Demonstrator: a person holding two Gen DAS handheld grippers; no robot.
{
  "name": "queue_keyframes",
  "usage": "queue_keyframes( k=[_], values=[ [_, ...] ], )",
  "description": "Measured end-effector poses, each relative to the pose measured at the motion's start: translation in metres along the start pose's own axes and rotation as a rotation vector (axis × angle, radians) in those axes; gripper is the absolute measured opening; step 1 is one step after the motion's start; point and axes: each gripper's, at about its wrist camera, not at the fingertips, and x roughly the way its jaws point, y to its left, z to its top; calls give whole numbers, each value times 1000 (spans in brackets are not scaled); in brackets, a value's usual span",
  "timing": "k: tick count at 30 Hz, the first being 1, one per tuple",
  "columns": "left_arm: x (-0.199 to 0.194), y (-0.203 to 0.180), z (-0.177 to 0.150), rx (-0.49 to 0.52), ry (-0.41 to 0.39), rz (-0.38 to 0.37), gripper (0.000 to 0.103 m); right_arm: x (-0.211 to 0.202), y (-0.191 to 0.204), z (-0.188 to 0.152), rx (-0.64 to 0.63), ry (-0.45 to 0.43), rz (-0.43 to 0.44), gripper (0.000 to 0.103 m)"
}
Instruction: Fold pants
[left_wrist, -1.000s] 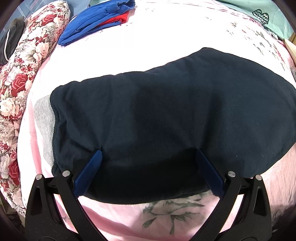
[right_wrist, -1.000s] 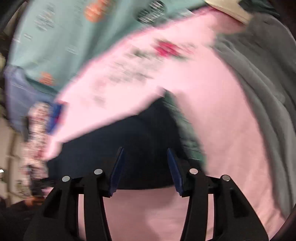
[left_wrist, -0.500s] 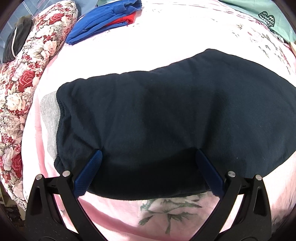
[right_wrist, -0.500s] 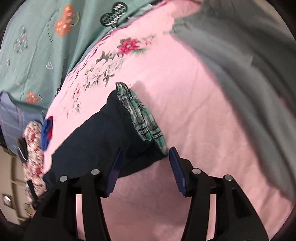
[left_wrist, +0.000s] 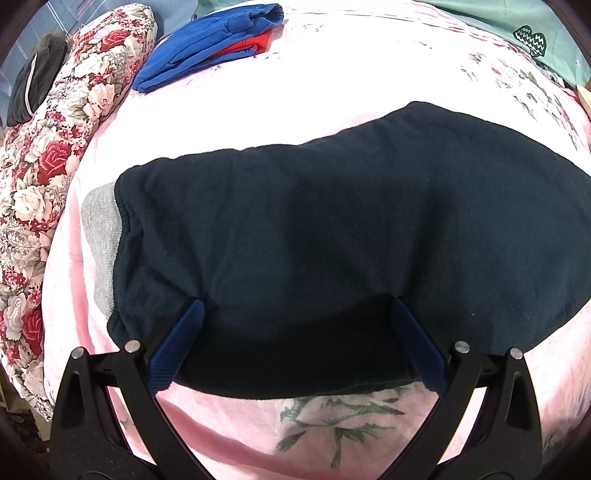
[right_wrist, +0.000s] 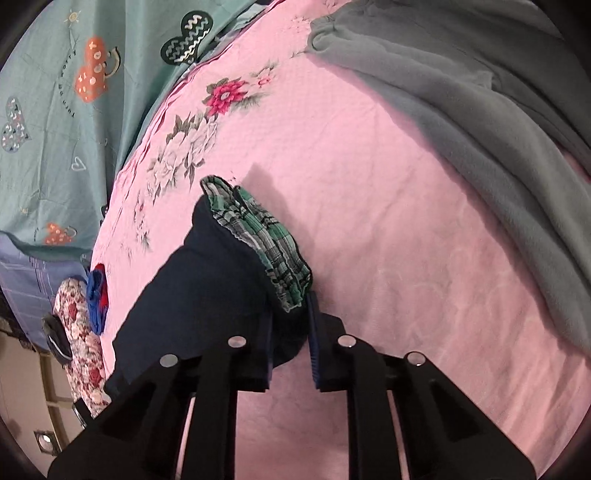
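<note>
Dark navy pants (left_wrist: 332, 221) lie flat across the pink bedsheet (left_wrist: 295, 110), a grey lining (left_wrist: 101, 229) showing at their left end. My left gripper (left_wrist: 295, 302) stands open over the pants' near edge, its blue pads wide apart with the cloth between them untouched. In the right wrist view the pants (right_wrist: 207, 277) end in a green plaid waistband (right_wrist: 266, 236). There my right gripper (right_wrist: 290, 306) is closing its jaws, and the near corner of the pants fills the narrow gap between the pads.
A floral pillow (left_wrist: 55, 147) runs along the bed's left side, with folded blue and red clothes (left_wrist: 214, 44) beyond the pants. A grey blanket (right_wrist: 461, 110) is heaped to the right of the waistband. A teal patterned sheet (right_wrist: 74, 92) covers the far side.
The right gripper rolled and edged up to the waistband end, then its jaws narrowed from wide apart onto the pants' corner. The left gripper stayed open over the near edge.
</note>
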Motion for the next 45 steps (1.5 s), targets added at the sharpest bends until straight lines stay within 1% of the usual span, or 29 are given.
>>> queue_keyframes(
  k=[3, 6, 8, 9, 10, 12, 14, 16, 17, 18, 19, 21, 22, 23, 24, 25, 27, 29, 30, 32, 33, 35, 36, 37, 38, 40, 42, 44, 45],
  values=[
    [-9, 4, 5, -3, 3, -13, 101, -23, 42, -1, -95, -83, 30, 15],
    [-33, 18, 7, -33, -61, -56, 101, -47, 129, -21, -339, -173, 56, 15],
    [-53, 31, 7, -56, -118, -79, 101, -50, 179, -42, -488, -203, 64, 15],
    [-63, 39, 6, -67, -142, -87, 101, -48, 212, -62, -601, -219, 67, 15],
    [-69, 46, 4, -76, -159, -91, 101, -43, 233, -78, -679, -223, 63, 14],
    [-83, 63, -1, -99, -199, -94, 101, -20, 276, -125, -871, -203, 53, 14],
    [-92, 81, -9, -124, -221, -85, 101, 12, 299, -168, -992, -136, 46, 14],
    [-98, 98, -17, -145, -225, -74, 101, 53, 311, -213, -1113, -55, 23, 14],
    [-100, 108, -23, -153, -226, -67, 101, 80, 312, -238, -1181, 1, -8, 14],
    [-102, 113, -27, -155, -223, -56, 101, 96, 312, -251, -1218, 35, -30, 14],
    [-103, 119, -31, -154, -219, -48, 101, 122, 309, -271, -1274, 90, -80, 15],
    [-106, 132, -41, -152, -219, -36, 101, 134, 307, -292, -1380, 36, -131, 18],
    [-107, 139, -45, -153, -219, -31, 101, 134, 312, -297, -1429, 38, -162, 21],
    [-108, 143, -48, -157, -220, -29, 101, 131, 317, -295, -1432, 64, -167, 24],
    [-109, 146, -52, -164, -221, -28, 101, 124, 322, -289, -1412, 116, -133, 32],
    [-108, 149, -54, -173, -219, -27, 101, 114, 324, -280, -1378, 159, -69, 42],
    [-108, 156, -57, -195, -217, -27, 101, 85, 330, -252, -1245, 200, 97, 42],
    [-110, 159, -58, -219, -225, -26, 101, 69, 331, -223, -1084, 204, 195, 42],
    [-111, 160, -60, -231, -231, -32, 101, 65, 330, -199, -969, 186, 224, 42],
    [-112, 156, -61, -243, -235, -41, 101, 72, 329, -171, -872, 144, 196, 40],
    [-112, 154, -61, -243, -234, -47, 101, 80, 329, -165, -870, 123, 159, 31],
    [-112, 147, -61, -236, -230, -54, 101, 103, 326, -163, -878, 118, 94, 21],
    [-112, 143, -61, -232, -228, -54, 101, 125, 324, -166, -895, 158, 55, 17],
    [-112, 141, -61, -229, -228, -56, 101, 138, 318, -169, -907, 189, 26, 16],
    [-112, 138, -61, -228, -228, -59, 101, 164, 311, -181, -959, 230, -52, 16],
    [-112, 134, -61, -228, -224, -62, 101, 167, 311, -198, -1043, 160, -70, 16],
    [-114, 131, -60, -227, -221, -55, 101, 158, 318, -200, -1049, 176, -92, 16],
    [-115, 129, -60, -226, -224, -53, 101, 135, 321, -194, -1000, 171, -20, 17],
    [-116, 127, -58, -222, -223, -50, 101, 123, 319, -190, -988, 154, 3, 23]
  ],
)
